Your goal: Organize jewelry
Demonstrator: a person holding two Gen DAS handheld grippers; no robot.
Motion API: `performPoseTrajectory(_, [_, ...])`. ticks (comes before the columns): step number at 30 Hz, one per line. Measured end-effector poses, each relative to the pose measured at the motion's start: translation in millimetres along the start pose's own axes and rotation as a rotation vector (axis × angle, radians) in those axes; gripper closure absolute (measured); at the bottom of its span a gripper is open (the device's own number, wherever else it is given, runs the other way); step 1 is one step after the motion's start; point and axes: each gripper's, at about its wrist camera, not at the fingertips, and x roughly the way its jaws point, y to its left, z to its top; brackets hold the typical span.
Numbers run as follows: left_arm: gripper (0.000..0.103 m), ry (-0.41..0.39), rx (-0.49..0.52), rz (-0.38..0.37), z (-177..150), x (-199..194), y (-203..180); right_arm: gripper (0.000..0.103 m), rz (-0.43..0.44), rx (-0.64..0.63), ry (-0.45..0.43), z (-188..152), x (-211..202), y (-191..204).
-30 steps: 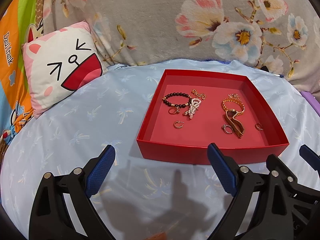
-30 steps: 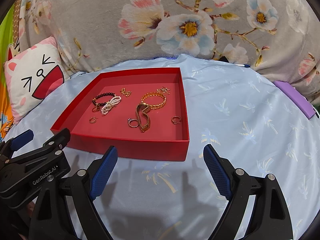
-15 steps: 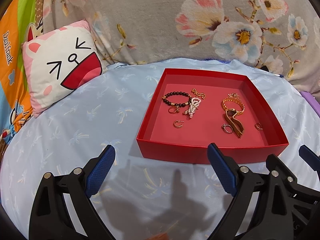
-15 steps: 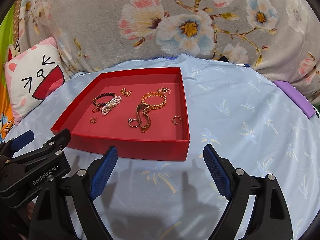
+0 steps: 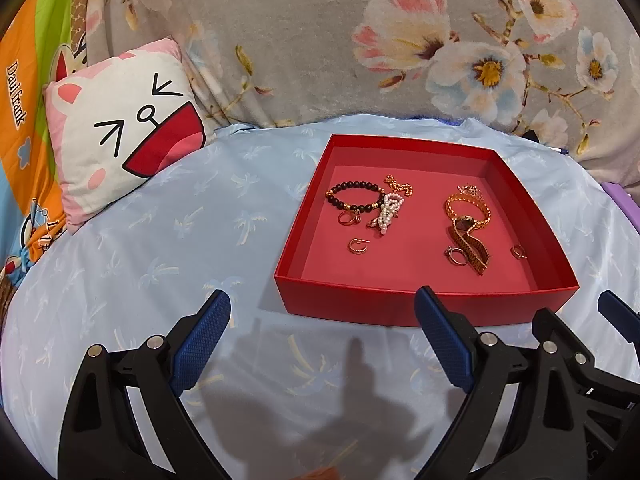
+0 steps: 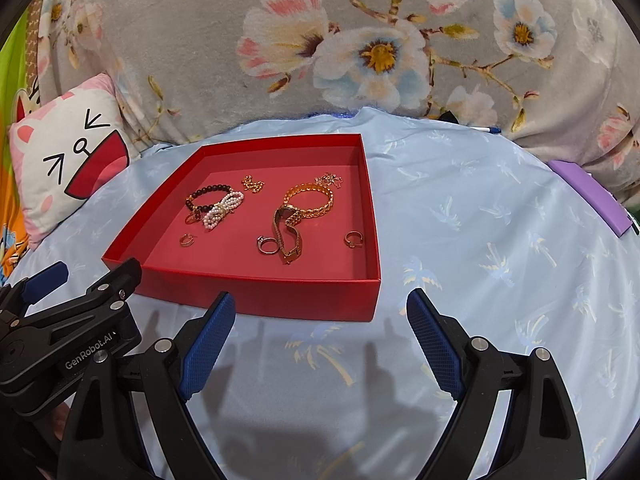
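**Jewelry in the red tray, both grippers held back**

Across the last second nothing has shifted: every piece lies where it lay, so the frames fit either an unsorted tray or a finished one. Left to right in the tray (image 5: 424, 312): bead bracelet (image 5: 354, 197), pearl strand (image 5: 387, 210) and two rings toward the left wall; gold bracelet (image 5: 468, 210), watch (image 5: 470, 242) and two more rings toward the right wall. The left gripper (image 5: 322, 344) hovers over the sheet (image 5: 160, 240) before the tray's near-left corner, fingers spread wide, holding nothing. The right gripper (image 6: 320, 340) hovers before the near-right corner, likewise wide and empty.
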Motion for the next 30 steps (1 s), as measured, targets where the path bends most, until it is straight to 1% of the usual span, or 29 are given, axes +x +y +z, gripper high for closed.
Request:
performPoseTrajectory(7, [0.012, 0.003, -0.002, -0.003, 0.7, 1.1, 1.1, 0.017, 0.002, 0.002, 0.002, -0.2, 0.2, -0.7])
performPoseTrajectory(11, [0.011, 0.02, -0.018, -0.015, -0.3, 2.6, 4.6, 0.017, 0.002, 0.001, 0.001, -0.4, -0.4, -0.1])
performPoseTrajectory(30, [0.011, 0.036, -0.03, 0.001, -1.0, 7.7, 7.9, 0.017, 0.005, -0.012, -0.001, -1.8, 0.8, 5.8])
